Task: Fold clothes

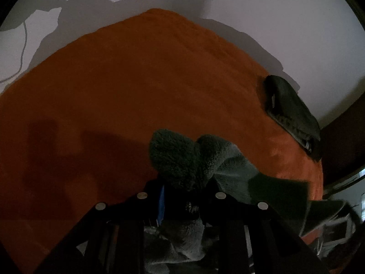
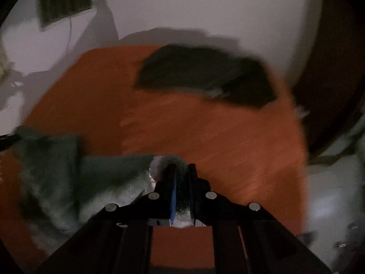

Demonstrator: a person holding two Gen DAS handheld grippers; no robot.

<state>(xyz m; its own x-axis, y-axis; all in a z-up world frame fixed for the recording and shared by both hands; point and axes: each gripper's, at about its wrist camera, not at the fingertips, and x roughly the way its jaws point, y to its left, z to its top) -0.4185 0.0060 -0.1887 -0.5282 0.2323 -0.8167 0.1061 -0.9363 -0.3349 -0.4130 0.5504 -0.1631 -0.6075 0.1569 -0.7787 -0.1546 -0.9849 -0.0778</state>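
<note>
We hold the grey-green fleece garment (image 1: 180, 157) pinched at two spots so that it hangs spread between our hands over the orange bed cover (image 1: 114, 91), which in our judgement readies it for a flat lay and the first fold. On the left, our left gripper (image 1: 182, 189) has its jaws clamped on a thick bunch of the fleece, the pile bulging out past the fingertips and more cloth drooping beneath the tool; it tilts steeply down toward the near edge of the cover. On the right, our right gripper (image 2: 180, 171) is nearly closed, nipping a thin edge of the same garment (image 2: 109, 166), which trails off leftward; it too points steeply downward. A dark folded garment (image 2: 205, 77) lies by the far right edge of the cover, well apart, likely already finished.
</note>
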